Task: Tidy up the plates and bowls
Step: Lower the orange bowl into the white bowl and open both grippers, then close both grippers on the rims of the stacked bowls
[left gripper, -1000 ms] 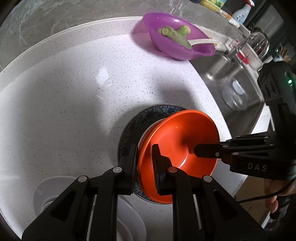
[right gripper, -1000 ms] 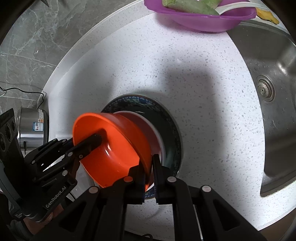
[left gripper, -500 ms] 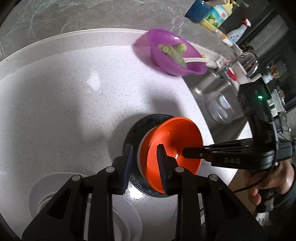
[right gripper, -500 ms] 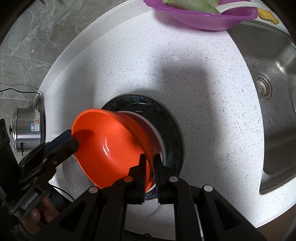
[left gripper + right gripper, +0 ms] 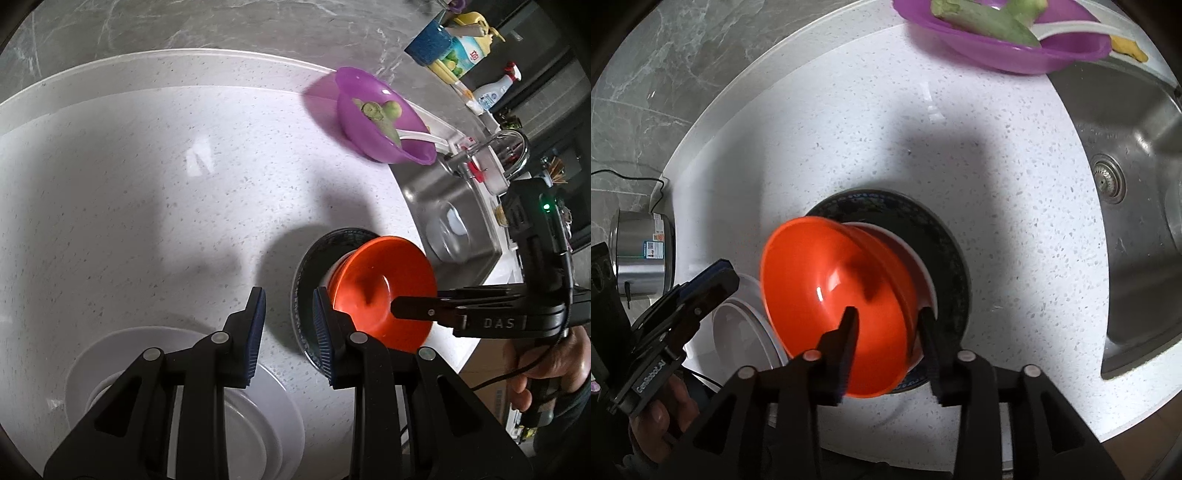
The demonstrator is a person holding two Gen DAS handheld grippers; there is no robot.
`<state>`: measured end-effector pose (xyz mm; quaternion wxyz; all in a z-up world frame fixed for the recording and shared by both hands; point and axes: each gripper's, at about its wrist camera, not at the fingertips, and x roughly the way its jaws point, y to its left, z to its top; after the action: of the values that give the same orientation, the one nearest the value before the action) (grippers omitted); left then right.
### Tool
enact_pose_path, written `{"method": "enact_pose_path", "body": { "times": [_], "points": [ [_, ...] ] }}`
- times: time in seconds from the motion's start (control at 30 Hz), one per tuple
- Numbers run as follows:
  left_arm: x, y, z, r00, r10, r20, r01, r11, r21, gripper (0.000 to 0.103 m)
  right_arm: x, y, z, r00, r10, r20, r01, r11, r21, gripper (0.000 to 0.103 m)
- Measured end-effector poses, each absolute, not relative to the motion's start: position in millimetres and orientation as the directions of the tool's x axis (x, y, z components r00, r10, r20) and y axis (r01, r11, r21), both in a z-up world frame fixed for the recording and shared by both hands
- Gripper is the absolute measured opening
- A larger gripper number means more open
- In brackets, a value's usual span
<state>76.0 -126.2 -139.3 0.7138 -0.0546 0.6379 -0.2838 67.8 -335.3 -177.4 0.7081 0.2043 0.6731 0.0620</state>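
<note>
An orange bowl (image 5: 369, 273) (image 5: 827, 280) rests tilted in a white bowl (image 5: 334, 266) (image 5: 923, 277) on a dark patterned plate (image 5: 306, 266) (image 5: 945, 236). My right gripper (image 5: 888, 317) (image 5: 397, 306) straddles the orange bowl's near rim. Its jaws are opening, one finger inside the bowl and one outside, with the pads off the wall. My left gripper (image 5: 289, 299) (image 5: 713, 280) stands open just left of the stack with nothing between its fingers. A stack of white plates (image 5: 280, 413) (image 5: 738, 332) lies below it.
A purple bowl (image 5: 369, 122) (image 5: 1008, 51) with green vegetables sits at the back of the white counter. The steel sink (image 5: 443, 206) (image 5: 1137, 221) and faucet (image 5: 509, 147) lie to the right. A steel pot (image 5: 642, 254) stands far left, and bottles (image 5: 454, 48) line the wall.
My left gripper let go of the orange bowl's rim, opened and drew away to the left. My right gripper's jaws spread apart off the rim. The bowl stays on the stack.
</note>
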Motion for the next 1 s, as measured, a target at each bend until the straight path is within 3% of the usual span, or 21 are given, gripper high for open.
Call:
{"method": "enact_pose_path", "body": {
  "times": [0.13, 0.4, 0.7, 0.77, 0.83, 1.0],
  "points": [
    [75, -124, -143, 0.014, -0.474, -0.881, 0.33, 0.834, -0.443, 0.025, 70, -330, -172, 0.08, 0.33, -0.941, 0.16, 0.927, 0.339, 0.049],
    [74, -123, -150, -0.003, -0.469, -0.883, 0.315, 0.838, -0.445, 0.025, 71, -309, -168, 0.089, 0.196, -0.977, 0.023, 0.98, 0.199, 0.052],
    [74, -126, -155, -0.014, -0.454, -0.891, 0.314, 0.844, -0.435, 0.025, 60, -335, -151, 0.191, 0.268, -0.944, 0.062, 0.957, 0.284, 0.052],
    [75, -128, -156, -0.012, -0.447, -0.895, 0.316, 0.847, -0.427, 0.025, 56, -343, -150, 0.226, 0.241, -0.944, 0.069, 0.962, 0.263, 0.047],
    [74, -130, -158, -0.013, -0.44, -0.898, 0.32, 0.849, -0.421, 0.025, 53, -348, -155, 0.232, 0.223, -0.947, 0.08, 0.966, 0.247, 0.029],
    [71, -138, -166, -0.018, -0.407, -0.913, 0.341, 0.856, -0.389, 0.025, 48, -359, -168, 0.233, 0.218, -0.948, 0.107, 0.963, 0.248, 0.025]
  ]
}}
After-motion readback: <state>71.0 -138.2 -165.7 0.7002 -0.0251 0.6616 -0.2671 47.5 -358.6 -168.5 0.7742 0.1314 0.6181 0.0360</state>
